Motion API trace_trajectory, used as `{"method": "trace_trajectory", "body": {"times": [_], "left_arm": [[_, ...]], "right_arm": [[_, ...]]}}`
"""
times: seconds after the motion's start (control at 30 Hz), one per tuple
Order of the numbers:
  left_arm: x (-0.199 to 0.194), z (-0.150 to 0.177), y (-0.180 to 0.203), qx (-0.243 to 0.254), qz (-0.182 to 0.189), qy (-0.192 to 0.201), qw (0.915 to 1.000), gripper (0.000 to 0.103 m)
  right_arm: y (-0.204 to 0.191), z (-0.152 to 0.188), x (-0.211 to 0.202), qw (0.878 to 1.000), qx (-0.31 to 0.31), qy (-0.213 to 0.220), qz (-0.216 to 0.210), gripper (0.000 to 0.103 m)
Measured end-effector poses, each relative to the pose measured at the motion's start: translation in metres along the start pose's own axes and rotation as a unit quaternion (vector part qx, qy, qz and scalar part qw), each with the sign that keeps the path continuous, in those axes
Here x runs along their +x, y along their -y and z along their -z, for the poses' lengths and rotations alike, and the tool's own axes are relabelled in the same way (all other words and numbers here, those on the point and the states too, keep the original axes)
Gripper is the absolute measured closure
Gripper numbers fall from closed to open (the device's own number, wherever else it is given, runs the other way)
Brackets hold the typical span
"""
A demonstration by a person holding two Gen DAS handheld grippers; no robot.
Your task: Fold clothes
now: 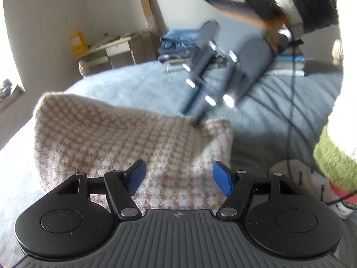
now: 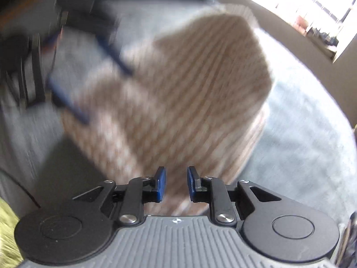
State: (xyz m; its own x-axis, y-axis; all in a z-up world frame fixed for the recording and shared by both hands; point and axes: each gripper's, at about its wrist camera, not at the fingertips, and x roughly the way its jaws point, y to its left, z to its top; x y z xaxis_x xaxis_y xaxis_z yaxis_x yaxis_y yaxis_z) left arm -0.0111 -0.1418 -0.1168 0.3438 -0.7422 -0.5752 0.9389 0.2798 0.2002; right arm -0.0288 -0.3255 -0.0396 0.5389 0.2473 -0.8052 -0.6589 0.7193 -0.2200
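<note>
A folded tan-and-white checked garment (image 1: 125, 143) lies on the light blue-grey blanket (image 1: 138, 82) that covers the bed. My left gripper (image 1: 178, 179) is open and empty, just above the garment's near edge. My right gripper (image 1: 194, 116) shows in the left wrist view, blurred, with its tips at the garment's far right corner. In the right wrist view the right gripper (image 2: 176, 184) is open with a narrow gap, over the near end of the garment (image 2: 178, 93). The left gripper's blue fingers (image 2: 67, 96) show blurred at the garment's left side.
Stacks of folded jeans and clothes (image 1: 178, 44) sit at the far side of the bed. A desk with clutter (image 1: 107, 49) stands against the wall. A cable (image 1: 292, 102) runs across the blanket. A green and white cloth (image 1: 334, 156) lies at the right.
</note>
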Motion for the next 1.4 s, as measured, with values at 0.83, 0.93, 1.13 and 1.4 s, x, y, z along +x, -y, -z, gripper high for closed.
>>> {"method": "trace_trajectory", "body": {"times": [0.83, 0.93, 1.13, 1.4], "left_arm": [[0.03, 0.038, -0.004, -0.107, -0.006, 0.058, 0.9925, 0.03], [0.03, 0.041, -0.004, -0.107, -0.008, 0.069, 0.9918, 0.029], [0.036, 0.044, -0.008, -0.13, -0.011, 0.08, 0.9882, 0.026], [0.032, 0.045, -0.001, -0.121, 0.003, 0.083, 0.9892, 0.026]], "right_arm": [[0.027, -0.17, 0.11, 0.998, 0.052, -0.016, -0.029, 0.085], [0.029, -0.181, 0.118, 0.997, 0.061, -0.036, -0.03, 0.086], [0.028, -0.162, 0.183, 0.991, 0.104, -0.073, -0.03, 0.087], [0.035, -0.2, 0.136, 0.992, 0.088, -0.084, -0.041, 0.085]]}}
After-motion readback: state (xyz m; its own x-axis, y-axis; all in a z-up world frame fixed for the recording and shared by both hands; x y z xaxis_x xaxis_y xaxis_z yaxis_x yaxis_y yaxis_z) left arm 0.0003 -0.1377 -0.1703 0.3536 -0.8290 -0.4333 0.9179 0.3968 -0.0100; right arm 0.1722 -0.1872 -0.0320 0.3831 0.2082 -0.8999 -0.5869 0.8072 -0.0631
